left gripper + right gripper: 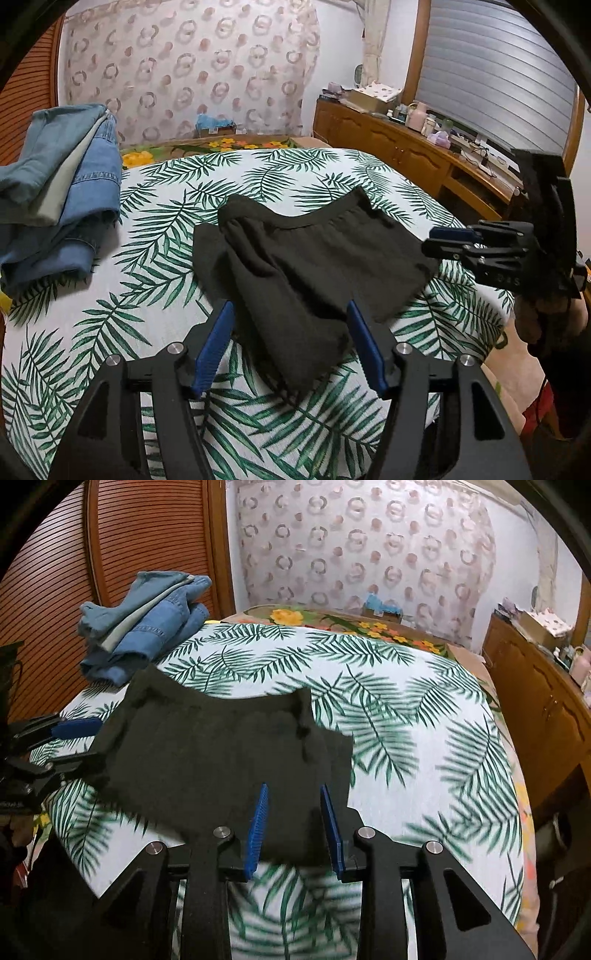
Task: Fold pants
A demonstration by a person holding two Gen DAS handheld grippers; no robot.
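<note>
I saw a heap of denim clothes [62, 177] at the bed's [155, 258] far left corner, well apart from the black pants [303, 258], with nothing between. The bed's near edge was cut off behind my tongs. The pants lay folded and rumpled mid-bed. Left tongs [291, 314] stood spread, pinching nothing; right tongs [293, 794] stood parted over the pants' near edge.

your dark pants [295, 266] are lying folded and rumpled on the bed, elastic waistband at the far edge, near end sitting just ahead of your left claw [291, 314], between its parted fingers.
</note>
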